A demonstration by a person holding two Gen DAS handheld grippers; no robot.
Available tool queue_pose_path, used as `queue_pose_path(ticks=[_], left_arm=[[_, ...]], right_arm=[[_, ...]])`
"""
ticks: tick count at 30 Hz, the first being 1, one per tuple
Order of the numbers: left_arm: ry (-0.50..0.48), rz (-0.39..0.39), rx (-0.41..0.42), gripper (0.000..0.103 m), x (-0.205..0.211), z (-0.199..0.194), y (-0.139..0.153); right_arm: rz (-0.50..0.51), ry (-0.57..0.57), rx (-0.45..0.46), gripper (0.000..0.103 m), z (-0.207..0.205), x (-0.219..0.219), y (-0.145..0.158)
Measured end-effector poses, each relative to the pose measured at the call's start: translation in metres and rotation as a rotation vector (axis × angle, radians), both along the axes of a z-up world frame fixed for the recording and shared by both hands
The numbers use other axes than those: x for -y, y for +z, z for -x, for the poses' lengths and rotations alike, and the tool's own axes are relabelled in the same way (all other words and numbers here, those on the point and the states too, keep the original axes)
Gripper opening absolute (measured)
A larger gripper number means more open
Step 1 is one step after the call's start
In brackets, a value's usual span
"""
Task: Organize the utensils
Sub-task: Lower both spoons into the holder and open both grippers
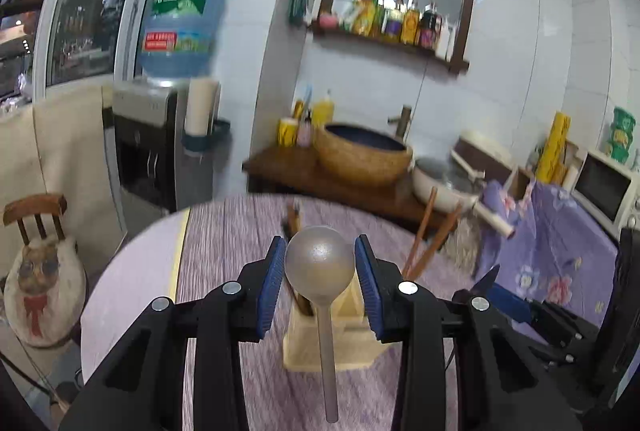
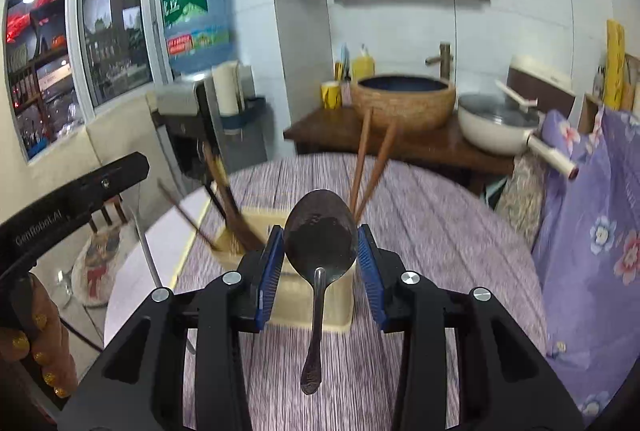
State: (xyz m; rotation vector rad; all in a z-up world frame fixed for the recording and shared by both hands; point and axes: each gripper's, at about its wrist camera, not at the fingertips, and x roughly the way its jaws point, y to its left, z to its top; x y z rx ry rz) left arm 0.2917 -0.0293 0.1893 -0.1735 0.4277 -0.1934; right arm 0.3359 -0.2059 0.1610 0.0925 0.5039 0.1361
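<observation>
The matte grey round-bowled metal spoon (image 1: 319, 267) is sitting bowl-up between the blue pads of the left gripper (image 1: 320, 281), its straight handle hanging down toward the camera; the jaws are standing narrow and clamping the bowl's edges. Over on the other side, the right gripper (image 2: 321, 258) is pinching a dark shiny oval steel spoon (image 2: 321, 243) the same way, bowl up, handle dangling. Just beyond and below both is standing the pale cream rectangular plastic utensil holder (image 2: 294, 301), resting on the round table with the purple streaked cloth (image 2: 420, 231). Brown wooden chopsticks (image 2: 370, 167) are leaning out of its far side, and darker ones (image 2: 228, 191) are tilting out on the left. Beyond the table a woven-look brown basin (image 2: 404, 101) is sitting on a dark wooden counter (image 2: 316, 135), a white lidded pan (image 2: 496, 127) beside it.
</observation>
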Motion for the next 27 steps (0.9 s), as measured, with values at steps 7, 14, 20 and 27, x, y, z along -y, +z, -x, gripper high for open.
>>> queue_pose_path(ticks=[7, 14, 20, 27], left_arm=[[0.063, 0.011, 0.107, 0.036, 0.014, -0.039, 0.039], [0.080, -0.003, 0.119, 0.036, 0.026, -0.065, 0.009], [0.073, 0.006, 0.099, 0.036, 0.025, -0.067, -0.022], [0.043, -0.038, 0.089, 0.036, 0.032, -0.058, -0.045]], right_arm=[[0.019, -0.041, 0.144, 0.038, -0.036, -0.007, 0.056], [0.058, -0.046, 0.180, 0.038, -0.070, -0.022, 0.043], [0.101, -0.048, 0.170, 0.038, -0.079, -0.025, 0.002], [0.135, -0.041, 0.139, 0.038, -0.075, -0.026, -0.038]])
